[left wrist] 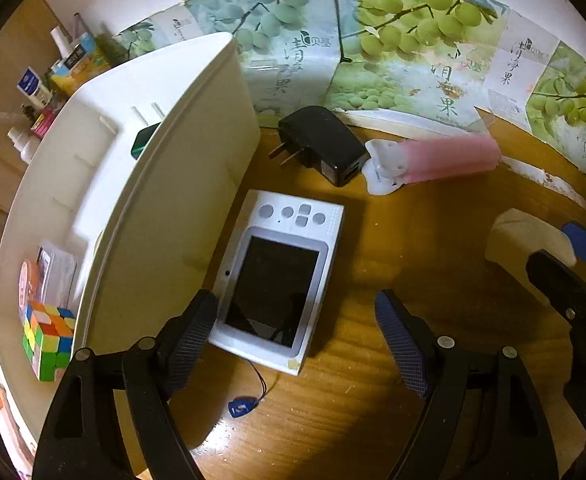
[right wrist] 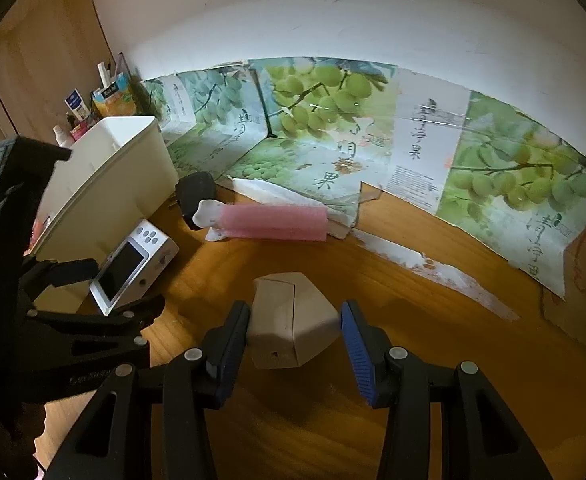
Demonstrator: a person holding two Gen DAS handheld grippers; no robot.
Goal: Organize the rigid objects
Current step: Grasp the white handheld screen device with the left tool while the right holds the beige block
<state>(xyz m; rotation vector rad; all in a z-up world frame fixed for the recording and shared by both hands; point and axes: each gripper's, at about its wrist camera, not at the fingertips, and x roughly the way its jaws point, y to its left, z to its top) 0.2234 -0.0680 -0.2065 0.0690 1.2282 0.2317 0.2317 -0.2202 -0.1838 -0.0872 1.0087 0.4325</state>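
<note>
Your right gripper clamps the beige block; left gripper gapes over the rigid, fragile-screened handheld console; grasp its long edges.

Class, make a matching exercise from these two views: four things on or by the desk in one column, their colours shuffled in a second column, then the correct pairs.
Things:
1. plug adapter
2. hair roller
3. organizer bin
4. angular block between the right tongs

Colours:
A. pink
B. beige
C. black
D. white

Pairs: 1-C, 2-A, 3-D, 4-B
</note>
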